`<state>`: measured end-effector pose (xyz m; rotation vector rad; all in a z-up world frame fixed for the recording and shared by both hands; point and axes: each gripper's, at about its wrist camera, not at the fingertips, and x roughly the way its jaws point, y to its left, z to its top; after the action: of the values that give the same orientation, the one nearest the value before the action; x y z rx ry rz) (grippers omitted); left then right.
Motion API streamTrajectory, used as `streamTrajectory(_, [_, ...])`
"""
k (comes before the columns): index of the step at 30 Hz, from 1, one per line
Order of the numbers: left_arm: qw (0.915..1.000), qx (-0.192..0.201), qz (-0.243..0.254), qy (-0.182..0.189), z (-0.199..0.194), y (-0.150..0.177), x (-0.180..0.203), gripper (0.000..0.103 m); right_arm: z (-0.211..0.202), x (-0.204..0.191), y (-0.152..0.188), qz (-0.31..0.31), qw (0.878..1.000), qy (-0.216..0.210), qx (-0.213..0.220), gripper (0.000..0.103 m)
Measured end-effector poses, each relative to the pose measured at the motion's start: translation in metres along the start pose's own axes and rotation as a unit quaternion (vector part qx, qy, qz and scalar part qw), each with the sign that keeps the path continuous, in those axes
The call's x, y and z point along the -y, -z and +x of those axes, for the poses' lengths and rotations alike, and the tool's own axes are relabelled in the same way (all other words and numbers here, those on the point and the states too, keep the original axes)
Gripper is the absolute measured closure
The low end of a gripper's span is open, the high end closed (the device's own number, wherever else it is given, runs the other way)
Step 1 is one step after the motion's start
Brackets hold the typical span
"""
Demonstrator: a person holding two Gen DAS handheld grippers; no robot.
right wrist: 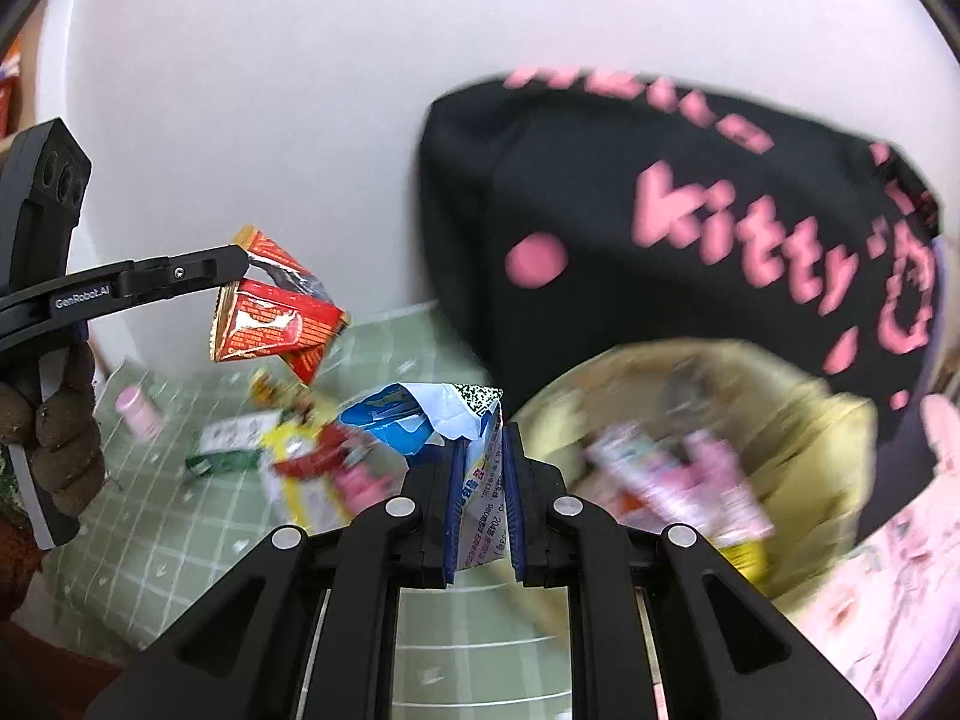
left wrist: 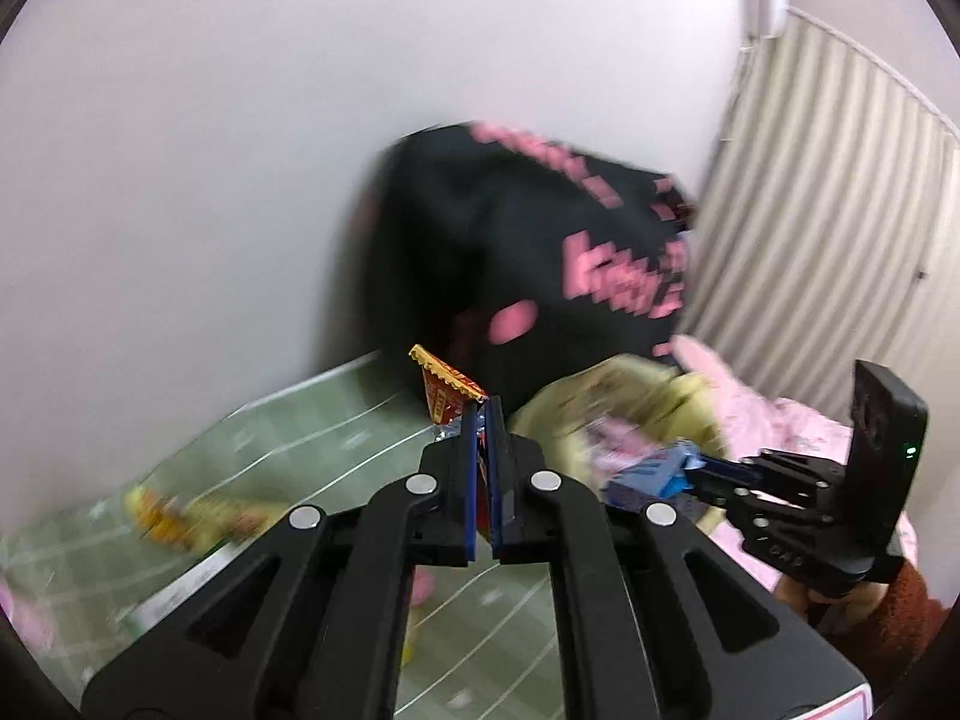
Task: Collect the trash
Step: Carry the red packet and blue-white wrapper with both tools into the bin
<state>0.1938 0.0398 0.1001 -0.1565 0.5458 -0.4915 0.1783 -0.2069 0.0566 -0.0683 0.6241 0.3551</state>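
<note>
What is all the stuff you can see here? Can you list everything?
red wrapper: one, red and gold, pinched in the left tongs
blue and white wrapper: one, pinched in the right tongs
bin bag: one, yellow, below the black bag, trash inside
black bag: one, black with pink letters, against the wall
loose wrappers: several, mixed colours, on the green cloth
pink bottle: one, lying on the cloth
checked cloth: one, green
left tongs: black, shut on the red wrapper
right tongs: black, shut on the blue wrapper
gloved hand: one, brown, holding the left tongs
</note>
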Motion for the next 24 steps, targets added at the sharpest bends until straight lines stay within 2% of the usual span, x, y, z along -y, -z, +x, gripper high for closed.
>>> streamTrajectory(5, [0.9968, -0.008, 0.032, 0.072, 0.035, -0.024, 0.051, 0.101, -0.024, 0.056, -0.013, 0.035, 0.997, 0.065, 0.021, 0.090])
streamTrajectory(10, [0.9893, -0.052, 0.057, 0.123, 0.087, -0.023, 0.094, 0.101, -0.031, 0.107, -0.008, 0.081, 0.992, 0.091, 0.009, 0.090])
streamTrajectory(13, [0.9848, -0.087, 0.050, 0.142, 0.119, -0.017, 0.105, 0.100, -0.026, 0.125, -0.002, 0.091, 0.991, 0.098, -0.002, 0.090])
streamTrajectory(18, [0.9789, -0.141, 0.055, 0.137, 0.165, 0.002, 0.108, 0.100, -0.003, 0.145, 0.001, 0.101, 0.990, 0.092, -0.018, 0.090])
streamTrajectory(24, [0.9753, -0.190, 0.079, 0.080, 0.207, 0.031, 0.101, 0.100, 0.039, 0.162, 0.001, 0.101, 0.991, 0.073, -0.052, 0.090])
